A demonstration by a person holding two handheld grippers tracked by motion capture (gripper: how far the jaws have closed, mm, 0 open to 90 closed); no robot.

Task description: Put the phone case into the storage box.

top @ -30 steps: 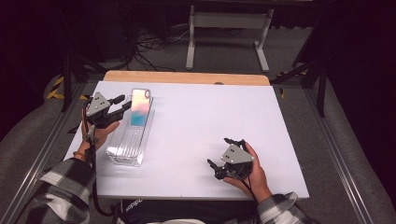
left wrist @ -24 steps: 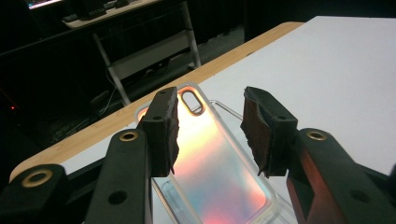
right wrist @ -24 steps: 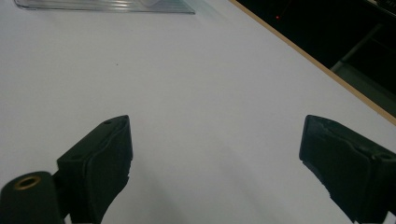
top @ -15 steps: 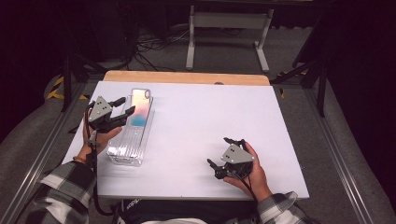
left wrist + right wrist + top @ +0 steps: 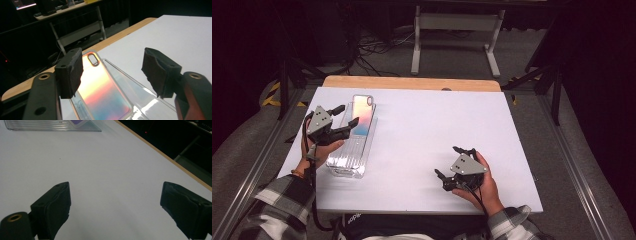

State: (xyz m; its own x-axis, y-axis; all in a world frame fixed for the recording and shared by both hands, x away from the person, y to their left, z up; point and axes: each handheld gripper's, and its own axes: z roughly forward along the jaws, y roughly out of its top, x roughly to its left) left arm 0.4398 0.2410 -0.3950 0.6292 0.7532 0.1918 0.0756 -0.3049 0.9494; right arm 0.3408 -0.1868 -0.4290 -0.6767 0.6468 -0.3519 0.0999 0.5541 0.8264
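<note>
Your white tabletop point(image 5: 422, 135) sits in a dark room. Your left gripper point(image 5: 346, 114) has just been opening; its jaws stand apart over the iridescent phone case point(image 5: 361, 116), not pressing it. The case lies on a clear plastic tray point(image 5: 346, 162). Your right gripper point(image 5: 453, 162) rests wide open, empty, well apart.

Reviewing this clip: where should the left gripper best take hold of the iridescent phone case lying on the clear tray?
Probably across the phone case's long side edges near its camera-hole end, coming from above. It lies flat on the clear tray, narrow enough for the left gripper, whose jaws have just been opening, nothing between the pads.
</note>
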